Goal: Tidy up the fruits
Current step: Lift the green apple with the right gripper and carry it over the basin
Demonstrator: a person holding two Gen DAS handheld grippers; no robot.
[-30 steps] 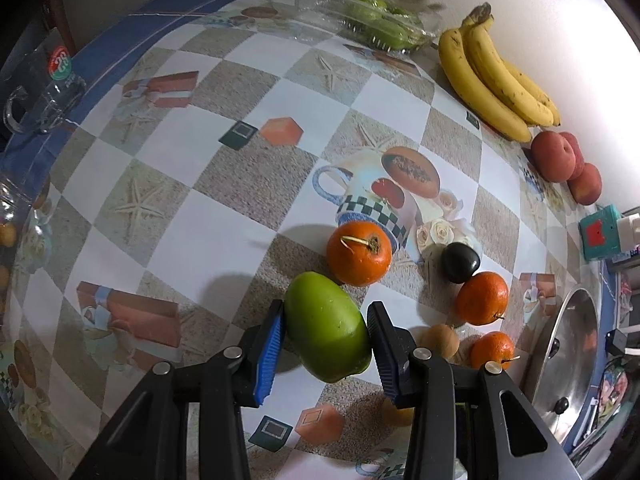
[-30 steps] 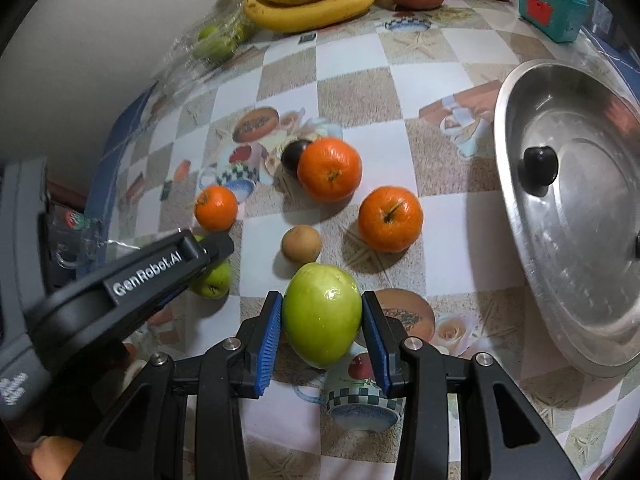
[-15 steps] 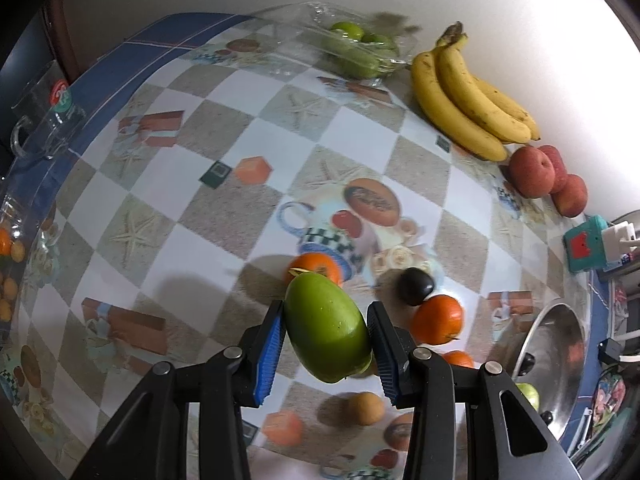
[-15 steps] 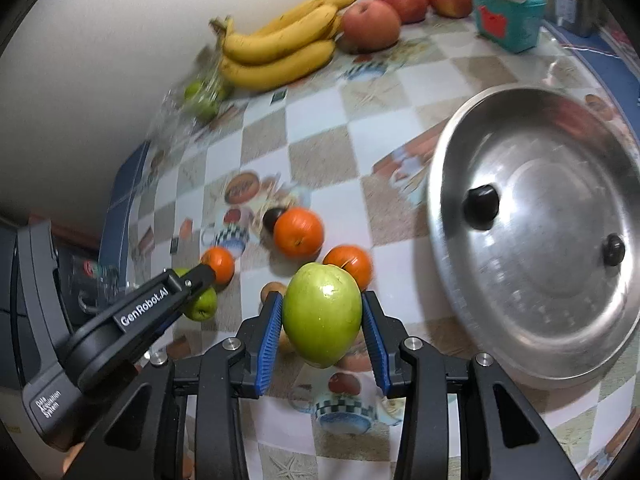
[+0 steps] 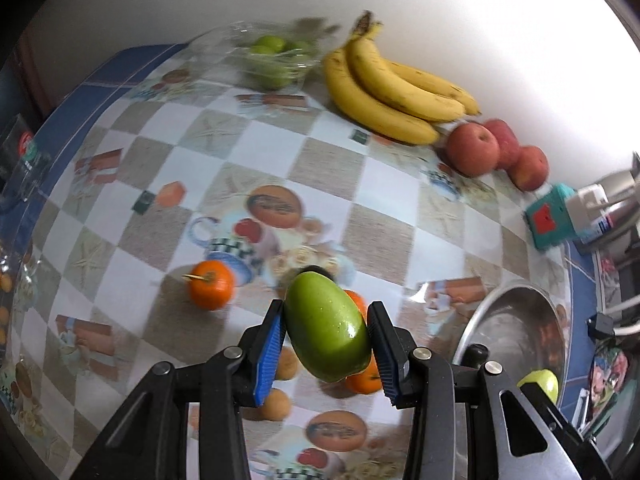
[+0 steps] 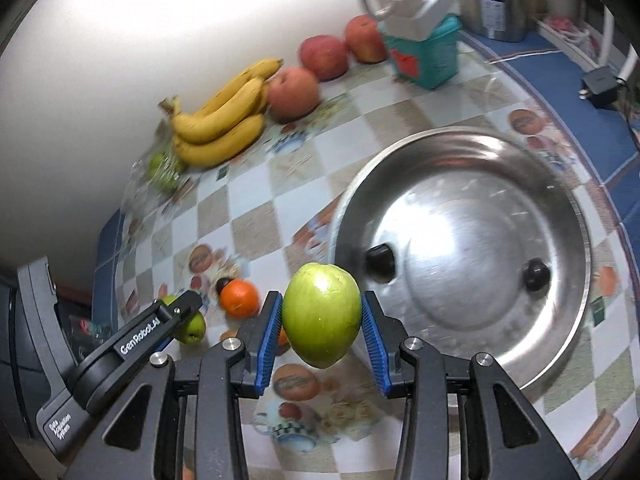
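My left gripper (image 5: 326, 342) is shut on a green mango-shaped fruit (image 5: 326, 336) and holds it above the table. My right gripper (image 6: 320, 326) is shut on a green apple (image 6: 321, 314), also lifted clear of the table. Below lie oranges (image 5: 211, 285) (image 6: 239, 299), small brown fruits (image 5: 276, 404) and a dark fruit partly hidden behind the left-held fruit. The left gripper (image 6: 180, 318) with its fruit shows at the left of the right wrist view. The right gripper's apple (image 5: 540, 384) shows at the lower right of the left wrist view.
Bananas (image 5: 392, 92) (image 6: 224, 120), red apples (image 5: 474, 150) (image 6: 296, 88) and a clear box of green fruits (image 5: 276, 58) line the wall. A steel pot lid (image 6: 472, 256) lies at the right. A teal box (image 6: 426, 56) stands beyond it.
Both grippers have risen higher with their fruits and swung toward the right, so the table fruits look smaller and farther below.
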